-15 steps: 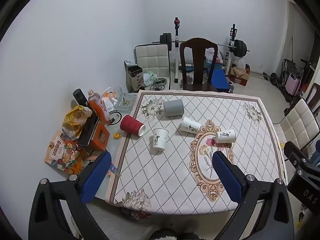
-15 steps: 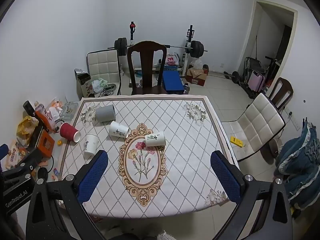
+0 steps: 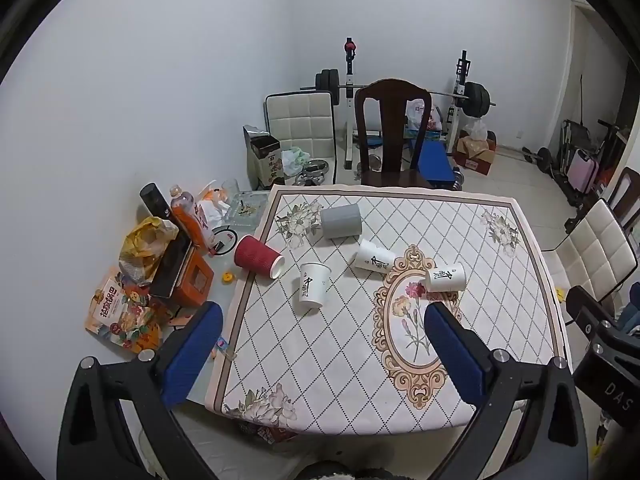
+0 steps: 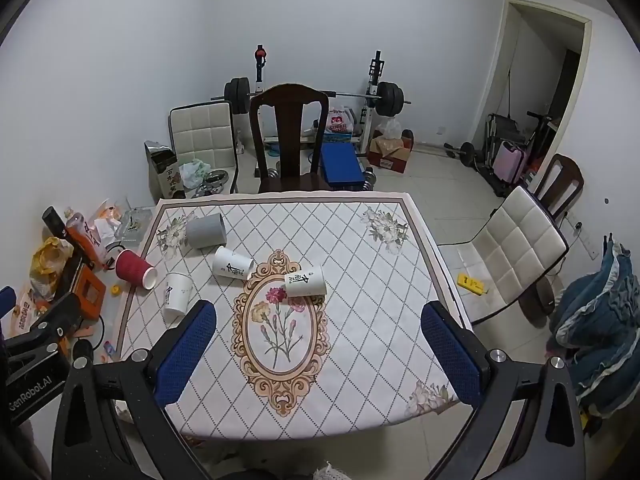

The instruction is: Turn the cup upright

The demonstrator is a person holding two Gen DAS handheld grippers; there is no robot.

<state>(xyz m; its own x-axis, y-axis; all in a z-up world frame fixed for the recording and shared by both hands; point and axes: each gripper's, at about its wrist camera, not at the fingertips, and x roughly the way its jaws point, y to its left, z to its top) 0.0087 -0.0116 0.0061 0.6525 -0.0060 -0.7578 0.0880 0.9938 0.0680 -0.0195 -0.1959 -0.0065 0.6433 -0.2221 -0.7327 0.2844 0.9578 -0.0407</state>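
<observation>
Several cups lie on a patterned table point(image 3: 348, 360). A red cup point(image 3: 257, 256) lies on its side at the left edge. A grey cup point(image 3: 341, 221) lies on its side near the far left. Two white cups point(image 3: 374, 260) point(image 3: 445, 277) lie on their sides near the middle. One white cup point(image 3: 313, 289) stands upright. The right wrist view shows the same red cup point(image 4: 133, 269), grey cup point(image 4: 207, 231) and white cups point(image 4: 232, 263) point(image 4: 305, 281) point(image 4: 178, 293). My left gripper point(image 3: 322, 336) and right gripper point(image 4: 318, 334) are open and empty, high above the table's near edge.
A dark wooden chair point(image 3: 392, 136) stands at the table's far side, a white padded chair point(image 4: 516, 248) at the right. Bottles, bags and boxes point(image 3: 160, 264) clutter the floor on the left. A weight bench and barbell point(image 4: 320, 100) stand against the back wall.
Both views have shifted very slightly; the cups have not moved and both grippers stay open.
</observation>
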